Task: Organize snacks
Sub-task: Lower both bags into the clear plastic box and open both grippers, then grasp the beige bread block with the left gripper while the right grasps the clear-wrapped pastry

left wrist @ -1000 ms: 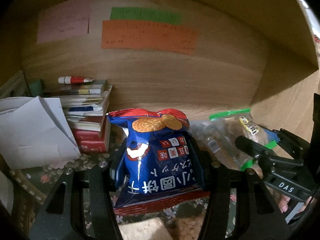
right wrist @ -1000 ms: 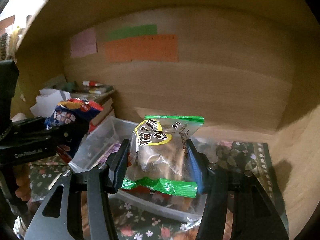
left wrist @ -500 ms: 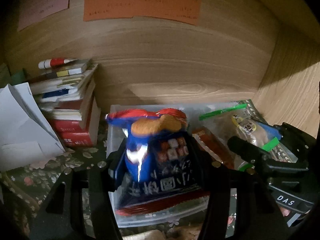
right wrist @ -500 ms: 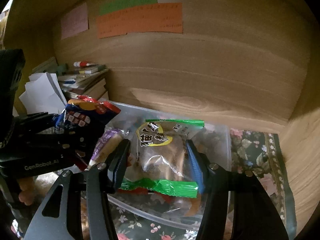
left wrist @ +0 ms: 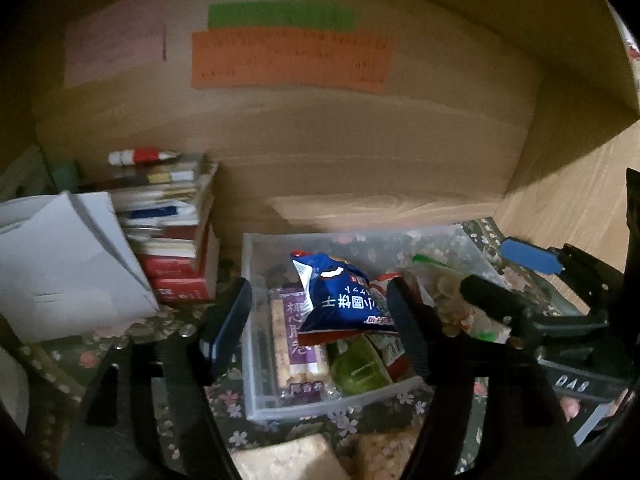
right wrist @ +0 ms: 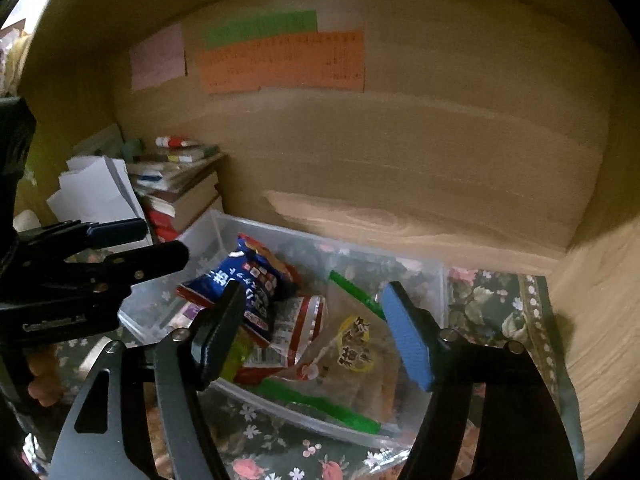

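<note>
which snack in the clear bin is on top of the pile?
The blue biscuit bag: it rests tilted across the purple bar pack and red packet; those lie beneath it.

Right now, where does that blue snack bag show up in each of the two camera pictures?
Left wrist view: the blue snack bag lies centre frame, on top of other snacks in the clear plastic bin.
Right wrist view: the same bag sits left of centre, at the bin's left end.
Shared landmark: the orange paper on the wooden back wall.
</note>
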`<state>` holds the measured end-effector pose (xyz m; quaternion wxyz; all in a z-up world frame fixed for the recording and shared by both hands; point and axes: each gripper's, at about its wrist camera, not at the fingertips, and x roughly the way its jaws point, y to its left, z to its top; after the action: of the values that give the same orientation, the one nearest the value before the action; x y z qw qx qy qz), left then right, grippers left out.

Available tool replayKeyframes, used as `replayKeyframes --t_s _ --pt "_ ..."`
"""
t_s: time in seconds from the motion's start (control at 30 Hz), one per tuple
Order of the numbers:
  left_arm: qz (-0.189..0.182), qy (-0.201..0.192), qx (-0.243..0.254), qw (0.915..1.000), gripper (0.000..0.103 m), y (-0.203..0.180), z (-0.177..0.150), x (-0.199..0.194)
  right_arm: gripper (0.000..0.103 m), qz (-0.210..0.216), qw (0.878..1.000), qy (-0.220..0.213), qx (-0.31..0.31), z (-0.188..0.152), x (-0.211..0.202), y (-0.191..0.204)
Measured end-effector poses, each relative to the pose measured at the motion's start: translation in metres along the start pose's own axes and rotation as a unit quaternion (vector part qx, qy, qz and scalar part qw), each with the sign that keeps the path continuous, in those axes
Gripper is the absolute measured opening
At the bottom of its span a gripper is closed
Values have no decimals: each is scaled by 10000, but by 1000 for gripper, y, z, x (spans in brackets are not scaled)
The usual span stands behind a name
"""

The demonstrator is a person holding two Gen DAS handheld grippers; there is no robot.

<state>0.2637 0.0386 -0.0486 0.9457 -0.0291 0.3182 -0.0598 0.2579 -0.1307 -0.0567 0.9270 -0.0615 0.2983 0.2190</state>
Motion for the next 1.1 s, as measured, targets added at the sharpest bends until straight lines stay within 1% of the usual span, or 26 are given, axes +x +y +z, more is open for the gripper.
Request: replayKeyframes --t_s 0.03,0.1,0.17,0.33,0.5,0.7,0.9,1.0,1.07,1.1 --pt "23 -37 6 10000 73 1 -1 -6 68 -7 10000 -32 1 0 -3 0" --pt "69 -72 12 9999 83 2 -3 -14 69 -19 9999 -121 -14 0 -13 -1" --pt "131 -116 4 9998 89 5 -7 -23 69 -44 9998 -199 -5 -1 -24 -4" --pt "263 -32 -61 9996 97 14 -21 -34 73 -168 9994 -301 51 -11 -47 -12" --pt "332 293 -171 9989 98 25 -44 -28 75 -345 9990 -243 129 -28 -61 -22" --pt "318 664 -190 9971 98 27 -74 -19 76 -561 9980 1 294 -54 -68 -34" --pt "262 954 -186 9949 98 22 -96 -8 76 -526 9964 410 518 -80 -57 -41" --pt "297 1062 -121 9938 98 19 -105 0 76 -414 9952 593 658 -92 -51 -44" --pt "310 1130 -120 9930 98 18 -108 5 75 -216 9945 774 666 -97 -44 -43" --pt "312 1162 -132 9926 98 18 -110 7 73 -163 9942 812 687 -100 -43 -43"
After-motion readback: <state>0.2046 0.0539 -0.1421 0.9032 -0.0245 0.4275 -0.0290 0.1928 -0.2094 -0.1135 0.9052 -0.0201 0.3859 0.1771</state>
